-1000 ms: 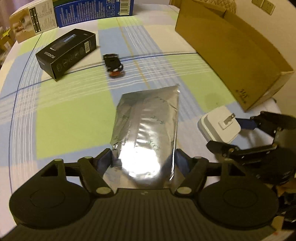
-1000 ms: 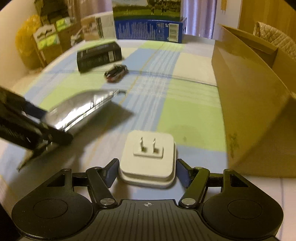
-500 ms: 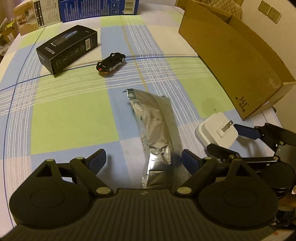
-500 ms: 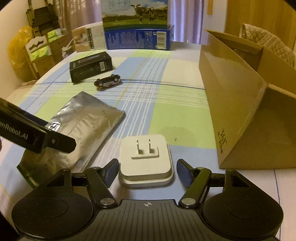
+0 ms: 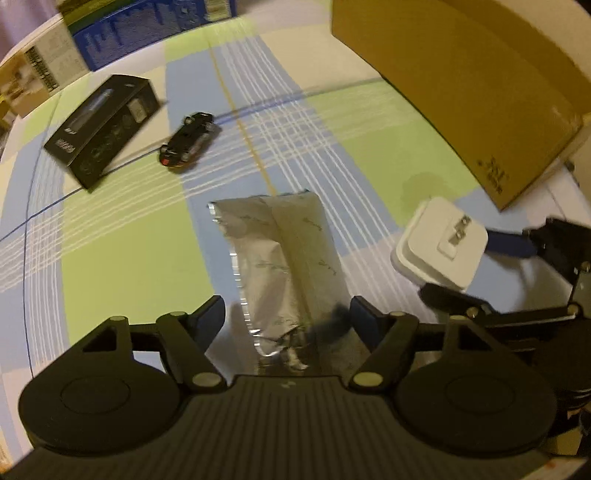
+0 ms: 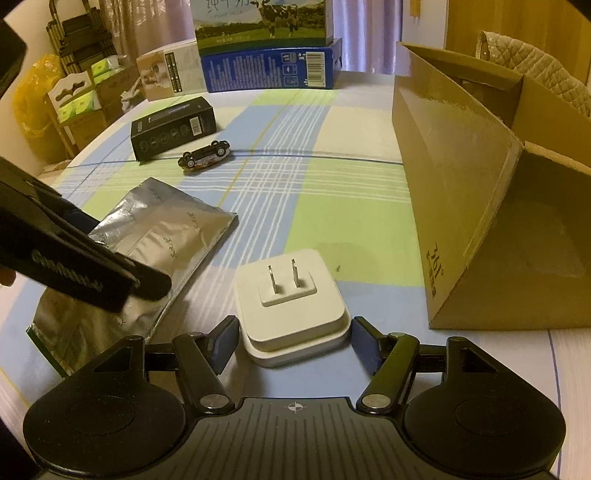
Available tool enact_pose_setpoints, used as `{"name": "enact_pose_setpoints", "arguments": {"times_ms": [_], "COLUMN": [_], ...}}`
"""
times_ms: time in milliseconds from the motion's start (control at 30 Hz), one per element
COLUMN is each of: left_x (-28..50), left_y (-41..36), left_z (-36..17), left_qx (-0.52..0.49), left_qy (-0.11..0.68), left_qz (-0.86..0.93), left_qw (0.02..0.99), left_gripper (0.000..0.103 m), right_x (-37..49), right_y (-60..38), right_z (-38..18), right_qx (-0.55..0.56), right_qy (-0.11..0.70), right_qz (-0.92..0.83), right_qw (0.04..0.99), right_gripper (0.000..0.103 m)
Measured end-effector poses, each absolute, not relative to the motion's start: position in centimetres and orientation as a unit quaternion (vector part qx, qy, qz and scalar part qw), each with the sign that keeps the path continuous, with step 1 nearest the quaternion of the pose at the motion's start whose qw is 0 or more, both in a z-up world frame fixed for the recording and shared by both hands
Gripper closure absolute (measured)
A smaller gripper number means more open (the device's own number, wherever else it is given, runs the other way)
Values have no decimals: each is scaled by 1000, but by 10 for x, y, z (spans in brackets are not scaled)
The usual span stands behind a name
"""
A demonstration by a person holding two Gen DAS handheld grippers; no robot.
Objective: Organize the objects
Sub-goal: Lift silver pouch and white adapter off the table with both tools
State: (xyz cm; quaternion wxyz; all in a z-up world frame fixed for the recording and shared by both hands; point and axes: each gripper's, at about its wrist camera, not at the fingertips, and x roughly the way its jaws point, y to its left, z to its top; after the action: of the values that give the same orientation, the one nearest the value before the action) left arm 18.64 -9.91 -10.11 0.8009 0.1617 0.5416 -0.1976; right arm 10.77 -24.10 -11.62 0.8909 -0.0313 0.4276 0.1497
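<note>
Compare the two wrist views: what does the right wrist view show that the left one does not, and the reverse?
Only the right wrist view shows the room behind the table: a yellow bag, stacked cartons and a quilted chair back. Only the left wrist view shows the right gripper around the white plug adapter. Both show the foil pouch, toy car, black box and cardboard box.

Cardboard box: "361°" printed on near corner, small characters beside it unreadable. Milk carton: cow picture, Chinese characters at top, cut off. Blue box: barcode, fine print illegible. Black box: barcode, icon row, lettering blurred. Left claw arm: white lettering, smeared.
</note>
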Motion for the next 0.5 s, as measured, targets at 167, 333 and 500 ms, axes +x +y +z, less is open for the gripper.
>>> {"name": "enact_pose_setpoints", "arguments": {"times_ms": [167, 333, 500], "left_x": [190, 188, 187], "left_y": [-108, -106, -99], "left_z": [-115, -112, -111], "left_qx": [185, 180, 182], "left_qy": [558, 558, 561], "left_qz": [-196, -207, -222], "left_qw": [785, 783, 777], "left_gripper": [30, 57, 62], "right_x": [110, 116, 125], "right_y": [-242, -237, -234], "right_z": [-115, -112, -119], "right_qx": [-36, -70, -84], "right_qy": [420, 406, 416], "right_qz": [163, 184, 200], "right_qw": [892, 892, 883], "right_gripper": [39, 39, 39]}}
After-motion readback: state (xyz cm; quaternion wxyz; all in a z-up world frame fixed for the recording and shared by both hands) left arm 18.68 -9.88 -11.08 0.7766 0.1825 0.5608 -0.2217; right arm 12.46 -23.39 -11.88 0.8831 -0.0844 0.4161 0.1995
